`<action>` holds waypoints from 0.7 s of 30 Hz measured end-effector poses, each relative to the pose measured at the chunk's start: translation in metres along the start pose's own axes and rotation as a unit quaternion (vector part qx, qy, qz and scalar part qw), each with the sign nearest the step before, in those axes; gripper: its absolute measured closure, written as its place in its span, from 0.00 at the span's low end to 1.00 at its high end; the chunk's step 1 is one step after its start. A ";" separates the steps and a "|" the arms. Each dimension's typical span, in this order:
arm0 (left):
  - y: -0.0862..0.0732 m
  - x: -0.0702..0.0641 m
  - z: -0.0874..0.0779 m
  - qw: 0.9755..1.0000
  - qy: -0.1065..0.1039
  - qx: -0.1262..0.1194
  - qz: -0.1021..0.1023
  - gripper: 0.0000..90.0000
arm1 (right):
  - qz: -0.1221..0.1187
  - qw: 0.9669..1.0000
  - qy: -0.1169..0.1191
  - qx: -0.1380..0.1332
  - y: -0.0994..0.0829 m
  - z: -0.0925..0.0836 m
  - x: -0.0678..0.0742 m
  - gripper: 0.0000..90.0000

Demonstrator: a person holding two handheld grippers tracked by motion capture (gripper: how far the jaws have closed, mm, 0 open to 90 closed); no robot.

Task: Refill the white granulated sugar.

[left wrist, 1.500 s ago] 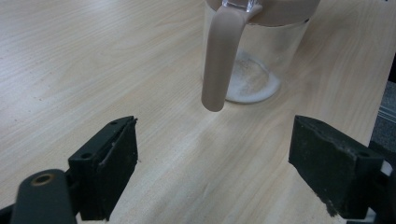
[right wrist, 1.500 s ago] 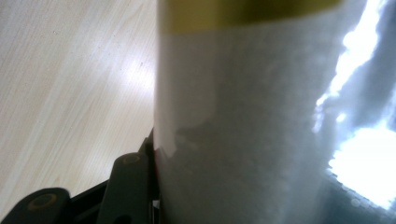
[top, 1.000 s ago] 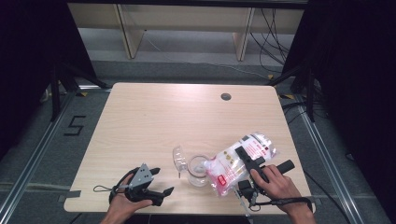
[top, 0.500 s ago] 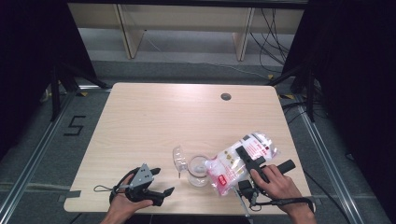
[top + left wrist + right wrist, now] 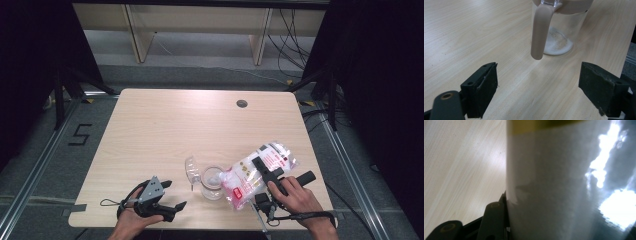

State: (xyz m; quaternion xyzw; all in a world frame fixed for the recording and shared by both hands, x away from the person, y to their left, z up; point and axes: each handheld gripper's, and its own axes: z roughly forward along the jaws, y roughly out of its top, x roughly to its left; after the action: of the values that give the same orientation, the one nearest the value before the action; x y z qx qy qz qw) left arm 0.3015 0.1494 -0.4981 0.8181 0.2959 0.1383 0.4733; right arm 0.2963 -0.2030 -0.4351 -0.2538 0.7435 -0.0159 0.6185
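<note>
The left hand-held gripper rests at about seven o'clock on the tabletop, near the front edge, its jaws spread wide with nothing between them. In the left gripper view they frame bare wood, and the jar's beige handle hangs ahead of them, untouched.

At about six o'clock stands the clear jar, its flip lid swung open to its left. A thin layer of white powder covers the jar's bottom, so the filling seems to have only begun; most of the jar is empty.

Right of the jar, at about five o'clock, the plastic bag of white powder lies tilted, its lower end at the jar's mouth. The right hand-held gripper is clamped across the bag's middle; in the right gripper view the bag's wall presses against the one jaw that can be seen. Judging from the bag's bulk, much remains to pour, and afterwards the lid would need closing.

The jar, the bag and both hands crowd the front edge, and the bag reaches toward the right edge, so little slack is left there. Everything from nine through twelve to three o'clock is open, apart from a small round cable port near one o'clock.
</note>
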 end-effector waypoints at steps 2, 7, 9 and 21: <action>0.000 -0.001 0.000 1.000 0.003 0.000 -0.006 0.17 | -0.001 1.000 0.000 -0.002 0.000 0.000 0.000 0.60; 0.000 0.001 0.000 1.000 0.000 0.000 0.007 0.17 | -0.015 1.000 -0.002 -0.010 0.001 0.000 -0.004 0.61; 0.000 0.001 -0.001 1.000 0.004 0.004 0.013 0.17 | -0.017 1.000 -0.003 -0.009 0.001 0.000 -0.004 0.61; -0.001 0.000 -0.001 1.000 0.002 0.000 -0.007 0.17 | -0.015 1.000 -0.008 -0.009 0.000 -0.003 -0.006 0.61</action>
State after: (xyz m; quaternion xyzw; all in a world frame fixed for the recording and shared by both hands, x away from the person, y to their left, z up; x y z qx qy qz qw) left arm 0.3006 0.1498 -0.4981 0.8160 0.3025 0.1364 0.4733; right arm 0.2940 -0.2013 -0.4292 -0.2701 0.7345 -0.0163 0.6223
